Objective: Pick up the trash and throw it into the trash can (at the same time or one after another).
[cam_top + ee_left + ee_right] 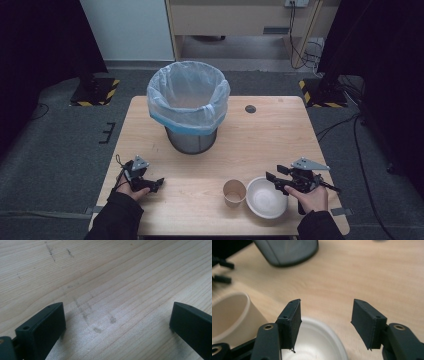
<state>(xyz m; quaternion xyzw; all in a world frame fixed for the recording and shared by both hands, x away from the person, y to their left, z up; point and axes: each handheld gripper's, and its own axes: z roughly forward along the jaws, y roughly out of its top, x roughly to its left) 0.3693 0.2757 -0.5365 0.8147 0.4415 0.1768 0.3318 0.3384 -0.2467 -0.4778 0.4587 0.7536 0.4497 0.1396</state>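
Tongs [325, 315] agape over bowl [317, 340]

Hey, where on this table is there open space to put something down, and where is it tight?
Bare wood lies right of the bin, out to the table's right edge, and in the middle strip between the bin and the front items. It is crowded at front right, where the paper cup, white bowl and right gripper sit close together.

Both tongs, left [159, 183] and right [271, 178], gape wide, held low in hands.
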